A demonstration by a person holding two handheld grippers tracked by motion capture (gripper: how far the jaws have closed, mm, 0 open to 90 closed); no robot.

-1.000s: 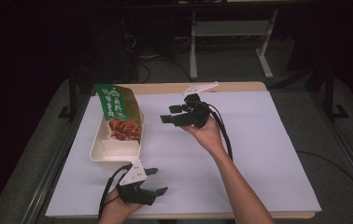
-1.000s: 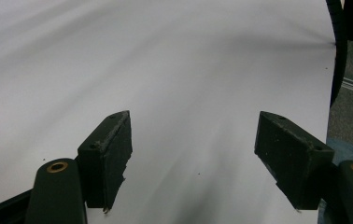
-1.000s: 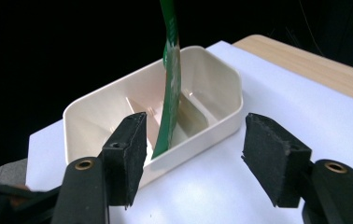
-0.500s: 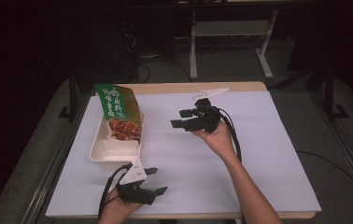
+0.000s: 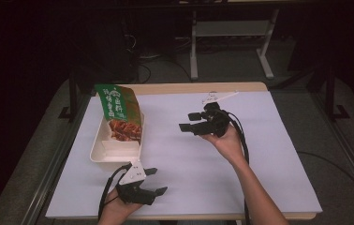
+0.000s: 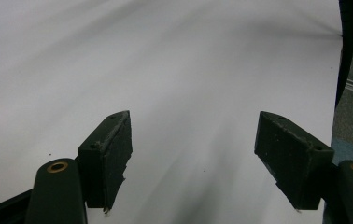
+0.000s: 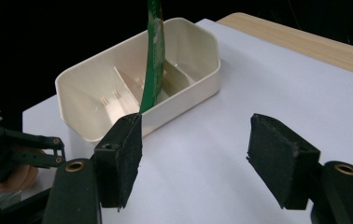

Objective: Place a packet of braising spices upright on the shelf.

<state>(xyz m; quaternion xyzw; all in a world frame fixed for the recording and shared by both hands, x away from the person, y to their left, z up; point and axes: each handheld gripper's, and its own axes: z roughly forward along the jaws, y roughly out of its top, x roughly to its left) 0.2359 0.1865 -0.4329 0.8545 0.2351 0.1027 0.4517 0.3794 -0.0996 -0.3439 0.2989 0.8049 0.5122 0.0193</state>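
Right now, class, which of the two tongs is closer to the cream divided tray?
The left tongs, low at the table's near edge, sit just below the tray. The right tongs are held farther off, with bare white table between them and the tray.

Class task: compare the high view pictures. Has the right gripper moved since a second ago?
Yes. The right gripper, jaws open and empty, has drawn away from the snack bag in the tray, toward the table's right side.

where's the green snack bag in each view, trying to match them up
High view: the green snack bag stands left of centre, leaning in the far end of the cream tray.
Right gripper view: upper middle, seen edge-on as a thin green strip rising from the tray.
Left gripper view: not in it, just white table cover.
Shared landmark: the cream tray.
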